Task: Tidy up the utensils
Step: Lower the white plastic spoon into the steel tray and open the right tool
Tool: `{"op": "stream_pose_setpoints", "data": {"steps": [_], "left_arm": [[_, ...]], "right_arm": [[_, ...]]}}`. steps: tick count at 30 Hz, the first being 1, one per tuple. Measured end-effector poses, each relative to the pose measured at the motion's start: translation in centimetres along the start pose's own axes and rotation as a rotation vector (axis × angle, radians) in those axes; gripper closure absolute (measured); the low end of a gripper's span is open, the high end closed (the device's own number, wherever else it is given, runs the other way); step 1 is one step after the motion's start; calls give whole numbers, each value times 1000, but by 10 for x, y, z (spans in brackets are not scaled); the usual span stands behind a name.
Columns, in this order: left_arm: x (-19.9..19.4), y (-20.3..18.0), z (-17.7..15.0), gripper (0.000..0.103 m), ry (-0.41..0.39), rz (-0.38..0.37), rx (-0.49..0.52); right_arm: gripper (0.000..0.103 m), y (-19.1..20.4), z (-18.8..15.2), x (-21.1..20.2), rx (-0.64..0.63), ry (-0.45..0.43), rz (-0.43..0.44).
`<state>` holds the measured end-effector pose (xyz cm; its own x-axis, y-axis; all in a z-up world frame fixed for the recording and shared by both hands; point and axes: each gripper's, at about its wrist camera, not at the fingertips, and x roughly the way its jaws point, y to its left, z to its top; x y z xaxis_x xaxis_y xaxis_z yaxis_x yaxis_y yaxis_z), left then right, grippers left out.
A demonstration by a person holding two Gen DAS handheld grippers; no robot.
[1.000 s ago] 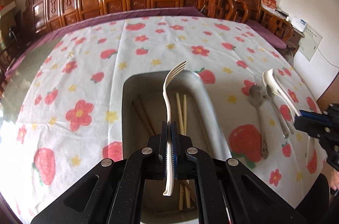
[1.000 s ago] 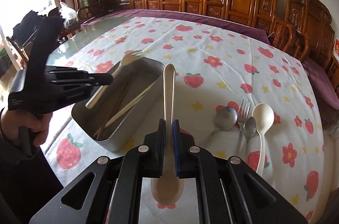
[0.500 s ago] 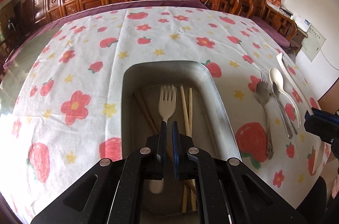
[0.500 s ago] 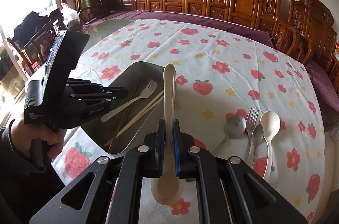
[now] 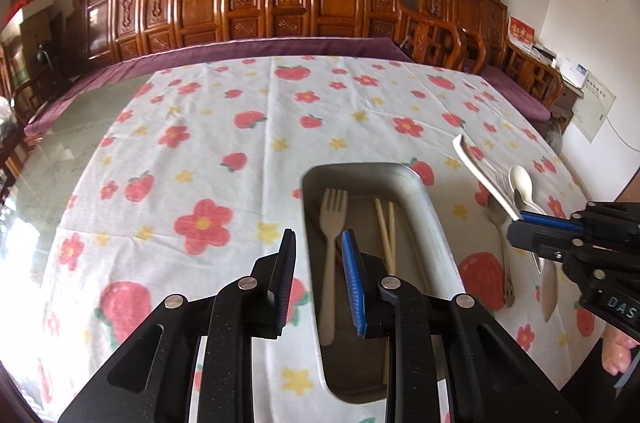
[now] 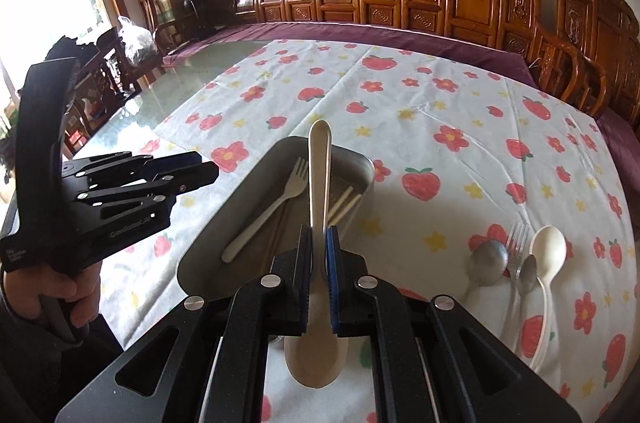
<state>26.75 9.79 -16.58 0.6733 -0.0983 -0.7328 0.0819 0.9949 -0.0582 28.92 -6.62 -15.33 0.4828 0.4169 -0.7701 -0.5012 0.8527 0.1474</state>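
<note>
My left tool [image 5: 318,263] has released the cream fork [image 5: 332,243]; its jaws now stand wide, and the fork lies in the metal tray [image 5: 436,219] beside the chopsticks [image 5: 386,231]. My right tool [image 6: 319,255] grips the cream spoon [image 6: 319,183], poised over the tray for deposit next.

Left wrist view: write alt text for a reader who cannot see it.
The open left gripper hovers over a metal tray holding a cream plastic fork and chopsticks on a strawberry-print tablecloth. At right, the right gripper grips a cream spoon above more spoons on the cloth.
</note>
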Motion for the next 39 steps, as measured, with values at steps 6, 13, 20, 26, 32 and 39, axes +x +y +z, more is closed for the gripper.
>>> {"op": "stream_pose_setpoints", "data": {"steps": [6,13,20,26,32,39], "left_arm": [[-10,17,3,80,-27,29,-19],[-13,29,3,80,-33,57,-33],[-12,32,2,80,-32,66,-34],[-15,34,3,80,-47,72,-43],[-14,33,2,80,-46,72,-42],[-9,21,2,80,-40,46,-40]], "right_arm": [[94,10,12,24,27,14,29],[94,27,15,56,28,47,35],[94,33,4,88,19,105,15],[94,27,-6,99,28,135,16],[93,27,-5,93,14,116,20],[93,6,-7,51,18,51,1]]}}
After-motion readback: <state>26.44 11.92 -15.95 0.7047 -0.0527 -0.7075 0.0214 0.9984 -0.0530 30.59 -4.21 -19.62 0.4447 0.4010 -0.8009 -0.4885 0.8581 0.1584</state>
